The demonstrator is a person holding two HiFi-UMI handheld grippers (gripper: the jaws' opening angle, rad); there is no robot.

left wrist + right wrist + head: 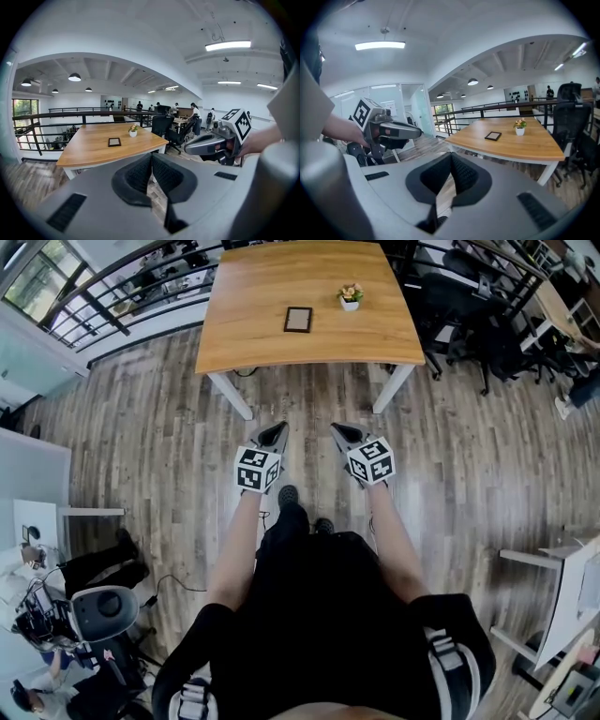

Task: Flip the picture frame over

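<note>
One picture frame lay flat on the wooden table, about midway between the tabletop's left and right edges, dark-rimmed with a paler middle. One small potted flower stood on the same tabletop, near the frame, toward the far right corner and clear of it. Those two things were all the tabletop carried. Two white table legs showed under its near edge.

Two grippers were held over the plank floor, well short of the table's near edge and touching nothing. The left gripper had its two jaws pressed together with nothing between them, as its own view showed. The right gripper was the same, jaws closed on each other and empty. Each carried one marker cube: the left cube and the right cube, two in all. The two grippers sat side by side, near each other, both aimed toward the table.

The person's two shoes stood on the floor below the grippers. Dark office chairs crowded the floor beyond the table's right edge, their number unclear.
</note>
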